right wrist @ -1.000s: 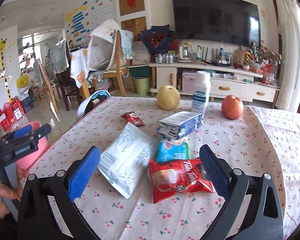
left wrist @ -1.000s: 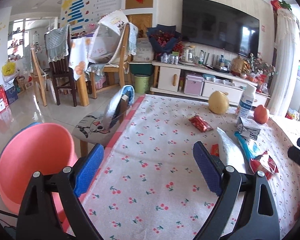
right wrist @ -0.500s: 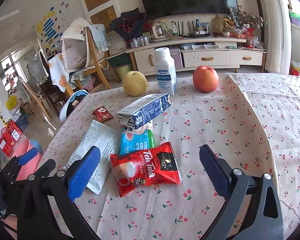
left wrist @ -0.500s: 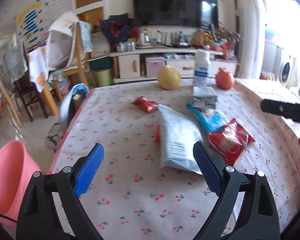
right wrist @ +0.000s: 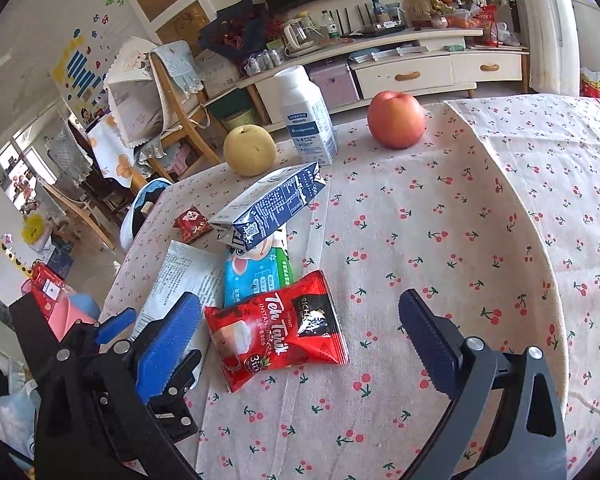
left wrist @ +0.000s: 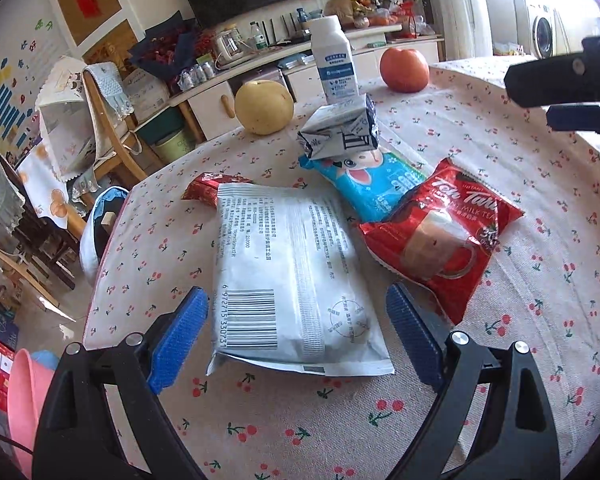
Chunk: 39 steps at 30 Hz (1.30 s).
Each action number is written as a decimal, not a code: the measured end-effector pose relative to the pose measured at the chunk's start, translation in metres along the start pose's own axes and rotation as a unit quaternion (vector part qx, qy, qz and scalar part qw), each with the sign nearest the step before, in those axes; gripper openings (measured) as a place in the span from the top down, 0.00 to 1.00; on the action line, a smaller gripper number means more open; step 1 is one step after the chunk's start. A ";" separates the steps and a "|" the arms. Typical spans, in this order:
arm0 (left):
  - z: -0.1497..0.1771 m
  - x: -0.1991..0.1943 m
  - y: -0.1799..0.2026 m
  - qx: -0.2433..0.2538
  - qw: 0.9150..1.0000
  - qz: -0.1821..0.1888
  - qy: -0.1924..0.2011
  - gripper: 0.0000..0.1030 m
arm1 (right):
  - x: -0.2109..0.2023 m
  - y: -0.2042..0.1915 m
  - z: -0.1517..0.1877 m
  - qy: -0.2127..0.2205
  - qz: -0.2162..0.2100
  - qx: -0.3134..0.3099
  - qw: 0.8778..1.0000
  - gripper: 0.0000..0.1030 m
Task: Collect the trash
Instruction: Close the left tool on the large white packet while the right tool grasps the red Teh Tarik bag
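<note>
A white printed pouch (left wrist: 292,272) lies on the cherry tablecloth; my open left gripper (left wrist: 298,340) straddles its near end. Beside it lie a red Teh Tarik packet (left wrist: 440,236) (right wrist: 276,332), a blue wet-wipe pack (left wrist: 372,184) (right wrist: 256,276), a crushed blue-and-white carton (left wrist: 340,132) (right wrist: 272,204) and a small red wrapper (left wrist: 208,192) (right wrist: 190,220). My open right gripper (right wrist: 300,340) hovers over the red packet. The pouch (right wrist: 180,284) shows partly behind the left gripper (right wrist: 112,340) in the right wrist view.
A yellow pear (left wrist: 264,108) (right wrist: 250,150), a white bottle (left wrist: 336,64) (right wrist: 308,120) and a red apple (left wrist: 404,70) (right wrist: 396,120) stand at the table's far side. A pink bucket (left wrist: 20,396) sits on the floor at left. Chairs (right wrist: 172,92) stand beyond.
The left gripper swung right from the pink bucket and came in low over the white pouch. The right gripper moved in closer above the red packet. Both stayed open.
</note>
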<state>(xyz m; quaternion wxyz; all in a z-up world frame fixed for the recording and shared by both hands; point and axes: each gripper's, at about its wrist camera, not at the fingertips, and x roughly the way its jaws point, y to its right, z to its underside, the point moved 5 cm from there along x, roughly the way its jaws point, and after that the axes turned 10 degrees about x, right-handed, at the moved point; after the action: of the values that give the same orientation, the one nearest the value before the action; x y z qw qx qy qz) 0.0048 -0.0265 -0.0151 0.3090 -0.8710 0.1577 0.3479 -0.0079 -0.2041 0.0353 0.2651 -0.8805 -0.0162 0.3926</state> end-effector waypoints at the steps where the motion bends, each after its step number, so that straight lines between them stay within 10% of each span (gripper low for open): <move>1: 0.000 0.003 0.000 0.003 1.000 -0.004 -0.005 0.11 | 0.000 0.001 0.000 -0.002 -0.002 0.001 1.000 0.05; 17: -0.010 0.022 -0.007 -0.011 1.000 -0.022 -0.018 0.14 | 0.028 -0.001 0.018 -0.078 0.005 -0.015 0.997 0.05; 39: 0.007 0.003 -0.043 -0.124 0.992 0.034 -0.001 0.36 | 0.069 -0.041 0.054 -0.090 0.049 -0.189 0.977 0.05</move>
<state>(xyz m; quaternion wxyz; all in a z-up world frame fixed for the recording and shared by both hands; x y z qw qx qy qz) 0.0245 0.0107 -0.0027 0.1868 -0.8963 0.1431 0.3759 0.0091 -0.1275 -0.0219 0.0715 -0.8754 -0.0707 0.4728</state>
